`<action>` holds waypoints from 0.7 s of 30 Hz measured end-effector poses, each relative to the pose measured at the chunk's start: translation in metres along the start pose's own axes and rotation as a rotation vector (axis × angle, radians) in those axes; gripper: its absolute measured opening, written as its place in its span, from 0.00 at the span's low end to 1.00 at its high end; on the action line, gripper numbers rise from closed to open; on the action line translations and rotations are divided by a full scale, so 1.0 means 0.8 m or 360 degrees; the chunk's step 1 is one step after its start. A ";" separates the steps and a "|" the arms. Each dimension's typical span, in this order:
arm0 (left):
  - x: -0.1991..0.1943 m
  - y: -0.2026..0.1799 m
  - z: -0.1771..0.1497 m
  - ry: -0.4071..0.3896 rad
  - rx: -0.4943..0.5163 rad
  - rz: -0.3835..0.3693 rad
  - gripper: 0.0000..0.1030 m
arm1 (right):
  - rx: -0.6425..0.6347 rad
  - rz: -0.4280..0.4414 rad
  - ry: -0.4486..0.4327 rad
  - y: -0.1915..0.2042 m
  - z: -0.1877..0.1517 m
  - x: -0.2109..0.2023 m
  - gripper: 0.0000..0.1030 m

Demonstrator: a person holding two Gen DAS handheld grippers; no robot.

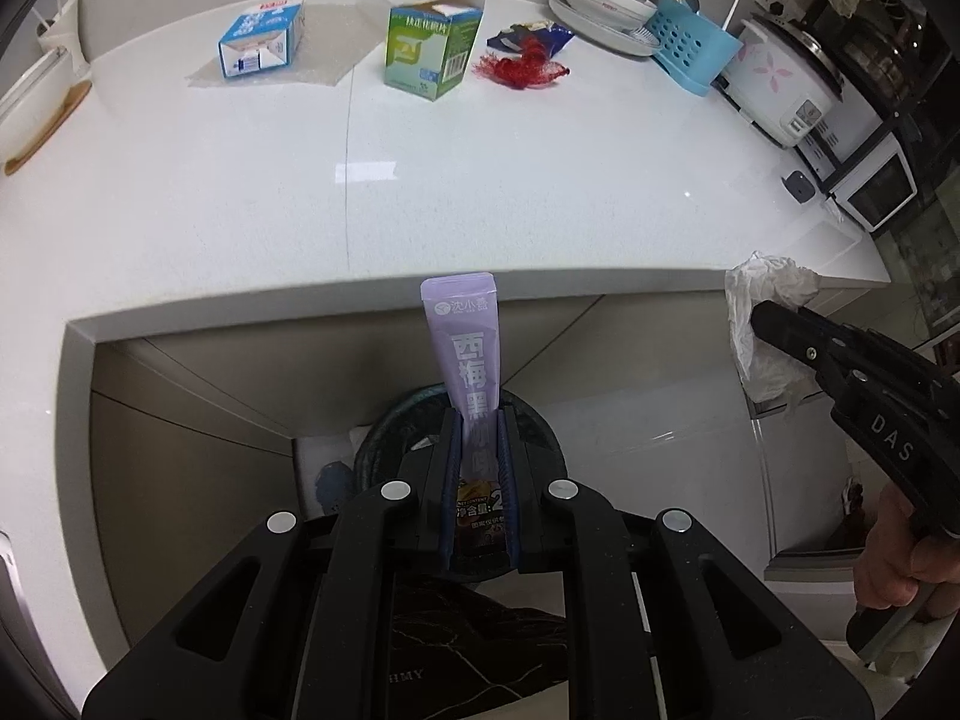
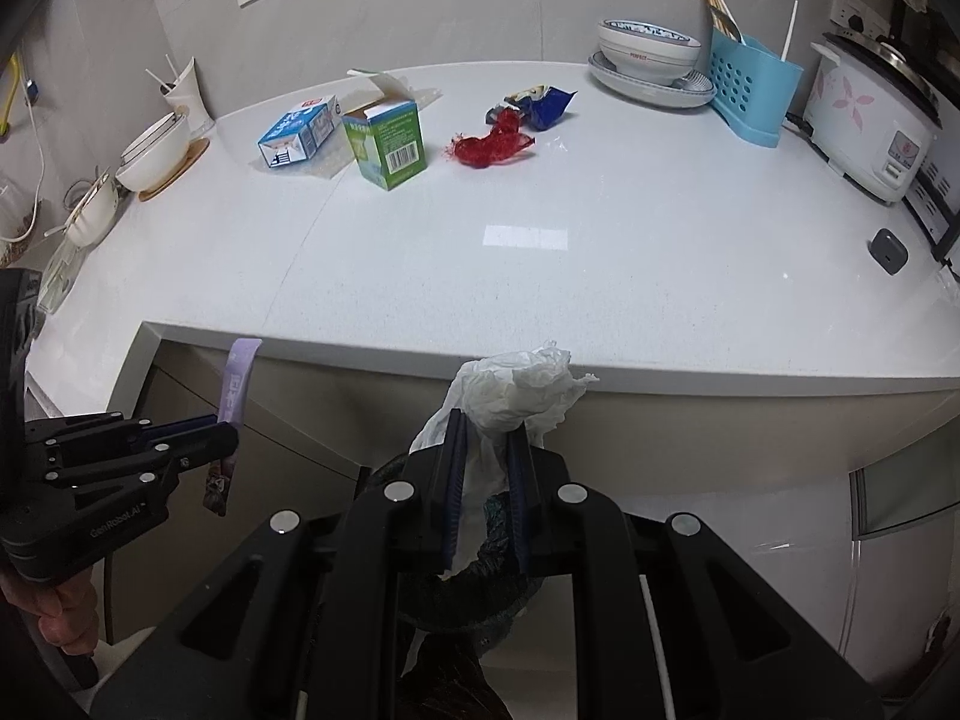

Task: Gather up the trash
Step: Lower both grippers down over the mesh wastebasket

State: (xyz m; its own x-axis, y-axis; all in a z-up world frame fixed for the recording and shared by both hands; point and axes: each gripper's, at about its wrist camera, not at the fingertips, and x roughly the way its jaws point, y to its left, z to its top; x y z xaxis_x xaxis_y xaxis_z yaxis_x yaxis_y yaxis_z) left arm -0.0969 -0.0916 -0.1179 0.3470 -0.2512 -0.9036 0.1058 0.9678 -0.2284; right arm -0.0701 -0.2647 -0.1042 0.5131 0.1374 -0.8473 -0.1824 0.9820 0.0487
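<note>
While the left gripper (image 1: 480, 420) clamps its jaws on a purple sachet (image 1: 465, 348) at lower centre of its frame, above a dark bin (image 1: 384, 444), the right gripper (image 2: 486, 426) pinches a crumpled white tissue (image 2: 516, 384) just off the countertop (image 2: 540, 276) edge. Across the counter's upper half lie a blue carton (image 2: 297, 132), a green box (image 2: 390, 141), a red net (image 2: 489, 144) and a blue wrapper (image 2: 540, 105).

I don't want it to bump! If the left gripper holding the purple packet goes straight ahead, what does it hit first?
Probably the front edge of the white counter: the left gripper points at it, and the purple packet would touch first. Depth is unclear.
</note>
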 end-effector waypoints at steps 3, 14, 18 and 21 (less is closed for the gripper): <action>0.015 0.007 -0.008 0.0027 -0.0039 -0.0009 0.11 | 0.0006 0.0019 0.0035 0.001 -0.013 0.012 0.12; 0.063 0.000 -0.022 0.0073 -0.0001 0.0053 0.11 | -0.0005 0.0036 0.0166 -0.006 -0.057 0.066 0.12; 0.082 -0.004 -0.026 0.0098 0.0017 0.0056 0.11 | 0.0005 0.0036 0.0192 -0.012 -0.071 0.088 0.12; 0.096 -0.006 -0.028 0.0114 0.0024 0.0045 0.11 | 0.0008 0.0042 0.0195 -0.015 -0.079 0.100 0.12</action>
State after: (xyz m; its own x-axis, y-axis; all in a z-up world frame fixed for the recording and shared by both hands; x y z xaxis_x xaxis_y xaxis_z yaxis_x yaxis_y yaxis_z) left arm -0.0917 -0.1149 -0.1948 0.2824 -0.2217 -0.9334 0.1109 0.9740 -0.1977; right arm -0.0798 -0.2737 -0.2061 0.4019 0.1466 -0.9039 -0.1904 0.9789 0.0741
